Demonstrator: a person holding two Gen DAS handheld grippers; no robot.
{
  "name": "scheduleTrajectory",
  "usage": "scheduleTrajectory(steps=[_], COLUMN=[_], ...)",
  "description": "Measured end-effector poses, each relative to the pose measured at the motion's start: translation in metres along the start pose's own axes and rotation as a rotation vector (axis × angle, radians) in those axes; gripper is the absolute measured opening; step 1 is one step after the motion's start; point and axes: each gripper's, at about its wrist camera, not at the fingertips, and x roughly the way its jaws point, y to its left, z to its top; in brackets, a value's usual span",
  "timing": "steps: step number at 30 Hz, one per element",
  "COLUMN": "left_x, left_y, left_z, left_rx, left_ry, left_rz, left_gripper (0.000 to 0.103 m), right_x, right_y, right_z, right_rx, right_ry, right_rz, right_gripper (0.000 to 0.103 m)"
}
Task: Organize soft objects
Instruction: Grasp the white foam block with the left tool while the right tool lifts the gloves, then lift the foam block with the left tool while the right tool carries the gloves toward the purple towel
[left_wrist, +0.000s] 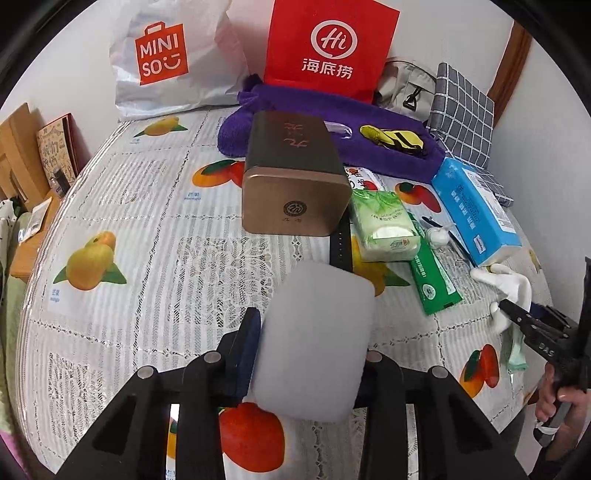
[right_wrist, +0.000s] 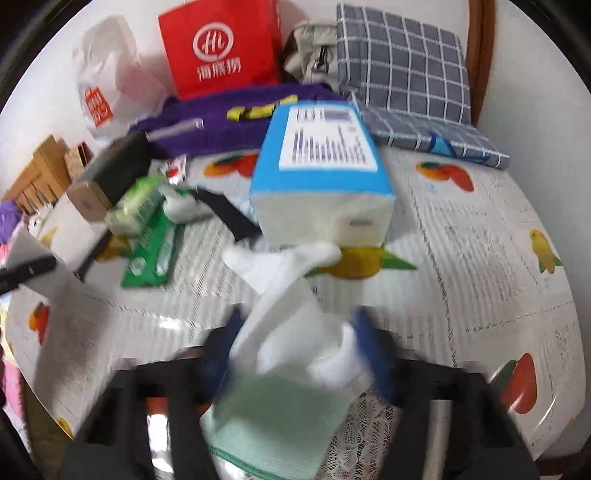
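Note:
My left gripper (left_wrist: 312, 339) is shut on a white foam block (left_wrist: 314, 339), held above the fruit-print tablecloth (left_wrist: 147, 240). My right gripper (right_wrist: 295, 343) is shut on a white and pale green cloth (right_wrist: 291, 339), lifted just in front of the blue tissue pack (right_wrist: 321, 166). In the left wrist view the right gripper (left_wrist: 517, 314) shows at the right edge with the cloth (left_wrist: 511, 295) hanging from it. A purple towel (left_wrist: 332, 136) lies at the back of the table. A green tissue pack (left_wrist: 384, 225) lies beside the gold tin.
A gold tin (left_wrist: 295, 177) lies at mid table. A red bag (left_wrist: 328, 48) and a white Miniso bag (left_wrist: 166, 55) stand against the wall. A grey checked cushion (right_wrist: 406, 70) sits at the back right. A green sachet (left_wrist: 436, 280) and black strap (right_wrist: 225, 210) lie nearby.

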Motion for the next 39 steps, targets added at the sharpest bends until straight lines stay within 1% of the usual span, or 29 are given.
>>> scheduleTrajectory(steps=[2, 5, 7, 9, 11, 16, 24, 28, 30, 33, 35, 39], left_x=[-0.003, -0.011, -0.016, -0.021, -0.026, -0.038, -0.054, -0.057, -0.057, -0.061, -0.063, -0.066], left_y=[-0.003, -0.006, -0.009, -0.012, -0.015, -0.02, -0.023, -0.02, -0.02, -0.021, -0.023, -0.025], left_z=[0.002, 0.005, 0.007, 0.009, 0.01, 0.015, 0.019, 0.021, 0.023, 0.027, 0.032, 0.042], left_rx=[0.007, 0.008, 0.005, 0.006, 0.013, 0.008, 0.001, -0.02, -0.026, -0.016, -0.01, 0.001], left_ry=[0.001, -0.013, -0.025, -0.032, -0.036, -0.059, -0.096, -0.108, -0.113, -0.132, -0.143, -0.155], left_rz=[0.004, 0.0, -0.005, -0.01, -0.017, -0.039, -0.053, -0.053, -0.052, -0.039, -0.033, -0.032], left_gripper=[0.034, 0.034, 0.034, 0.034, 0.034, 0.034, 0.034, 0.034, 0.034, 0.034, 0.034, 0.034], right_x=[-0.004, -0.014, -0.022, -0.024, -0.027, -0.046, -0.068, -0.08, -0.085, -0.092, -0.094, -0.096], right_y=[-0.003, -0.009, -0.012, -0.015, -0.015, -0.014, -0.012, -0.006, -0.005, -0.006, -0.006, -0.004], right_z=[0.0, 0.002, 0.004, 0.006, 0.007, 0.011, 0.027, 0.037, 0.043, 0.052, 0.058, 0.07], right_rx=[0.007, 0.035, 0.043, 0.054, 0.056, 0.036, 0.03, -0.003, 0.004, 0.016, 0.018, 0.011], right_ry=[-0.004, -0.013, -0.029, -0.005, 0.001, -0.035, -0.051, -0.083, -0.106, -0.145, -0.159, -0.172], right_rz=[0.01, 0.048, 0.06, 0.077, 0.092, 0.083, 0.096, 0.088, 0.076, 0.087, 0.1, 0.096], right_gripper=[0.025, 0.021, 0.021, 0.021, 0.021, 0.021, 0.021, 0.022, 0.023, 0.023, 0.023, 0.022])
